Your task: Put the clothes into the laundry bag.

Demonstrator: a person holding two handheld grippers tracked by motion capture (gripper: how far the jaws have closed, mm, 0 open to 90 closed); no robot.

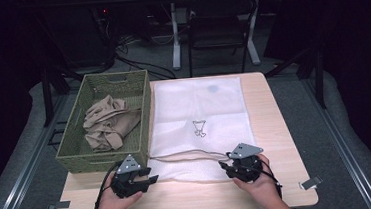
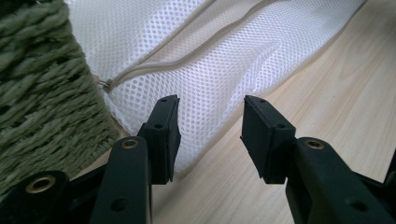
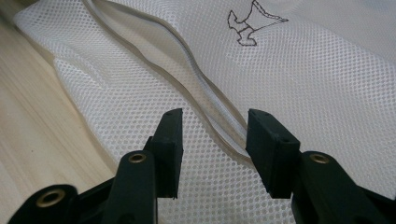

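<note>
Dark floor and chair legs ring your pale wooden tabletop [image 1: 275, 127], where a white mesh laundry bag [image 1: 199, 108] lies flat at the centre with its opening edge toward you at 6 o'clock. At 9 o'clock of the bag sits a green woven basket [image 1: 141, 113] holding a crumpled beige garment [image 1: 107, 123].

Your left claw [image 2: 210, 135] is spread, jaws empty, hovering at the bag's near corner just beside the basket wall. Your right claw [image 3: 214, 144] is also spread and straddles the raised zipper seam [image 3: 205, 100] without pinching it.

This looks like the approach before opening the bag. Next you would likely need to close the right claw on the seam's upper layer and lift, while the left pins the lower mesh.

The zipper pull is hard to find; a small metal bit [image 2: 108, 84] near the basket may be it. Whether the zipper is already open is unclear.
</note>
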